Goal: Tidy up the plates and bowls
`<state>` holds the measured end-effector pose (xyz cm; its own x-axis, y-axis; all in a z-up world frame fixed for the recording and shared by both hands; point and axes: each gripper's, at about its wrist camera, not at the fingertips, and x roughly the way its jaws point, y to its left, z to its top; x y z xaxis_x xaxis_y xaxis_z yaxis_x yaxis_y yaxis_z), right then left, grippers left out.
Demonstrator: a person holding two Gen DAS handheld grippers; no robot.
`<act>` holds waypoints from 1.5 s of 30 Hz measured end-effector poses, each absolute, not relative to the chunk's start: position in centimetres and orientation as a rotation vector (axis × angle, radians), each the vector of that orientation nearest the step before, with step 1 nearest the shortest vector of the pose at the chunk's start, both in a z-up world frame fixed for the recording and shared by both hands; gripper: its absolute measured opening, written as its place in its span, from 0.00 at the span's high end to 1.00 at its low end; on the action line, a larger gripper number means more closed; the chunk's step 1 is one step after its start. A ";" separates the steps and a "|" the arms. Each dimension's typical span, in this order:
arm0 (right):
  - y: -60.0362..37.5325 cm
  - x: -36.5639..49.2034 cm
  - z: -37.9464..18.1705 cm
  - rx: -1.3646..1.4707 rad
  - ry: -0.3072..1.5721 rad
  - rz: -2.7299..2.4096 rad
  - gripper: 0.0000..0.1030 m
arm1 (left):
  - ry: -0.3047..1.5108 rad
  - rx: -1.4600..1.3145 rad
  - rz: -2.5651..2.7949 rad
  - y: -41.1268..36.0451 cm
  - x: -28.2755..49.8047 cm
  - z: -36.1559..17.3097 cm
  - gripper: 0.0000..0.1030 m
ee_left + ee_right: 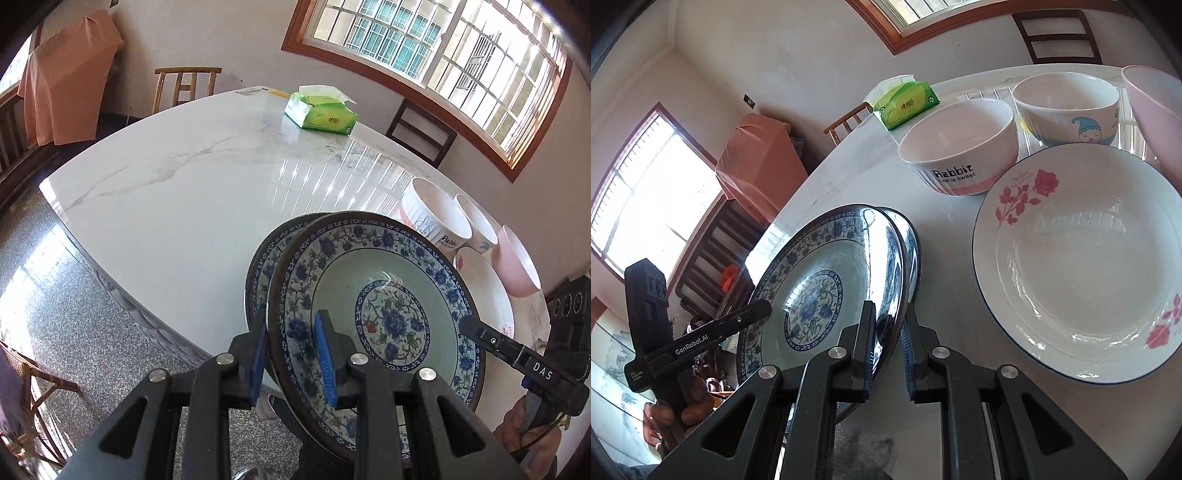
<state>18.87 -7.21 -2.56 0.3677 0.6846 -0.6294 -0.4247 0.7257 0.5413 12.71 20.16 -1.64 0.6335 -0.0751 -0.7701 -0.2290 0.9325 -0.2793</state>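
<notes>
Two blue patterned plates [373, 314] are stacked, tilted, at the table [177, 192] edge. Beside them lies a rose plate [1082, 258], empty; beyond it stand a Rabbit bowl [960, 147], a cartoon bowl [1067, 107] and a pink bowl [1156, 114], all empty. The left gripper [293, 350] and the right gripper [886, 343] each pinch the stack's rim from opposite sides, angled downward.

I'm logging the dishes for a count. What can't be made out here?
- Second blue plate: mostly hidden behind the front blue plate, both views.
- Pink bowl: cut off by right wrist view's edge.
- Cartoon bowl: print hidden behind Rabbit bowl, left wrist view.
</notes>
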 end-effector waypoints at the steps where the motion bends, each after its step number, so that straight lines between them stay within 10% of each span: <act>1: -7.0 19.0 -2.6 0.306 0.956 0.725 0.86 | 0.884 -0.372 0.093 20.4 12.9 -1.7 0.75; 45: -2.5 17.2 -1.8 -0.039 0.770 0.621 0.75 | 0.904 -0.442 0.086 22.5 14.5 -4.2 0.75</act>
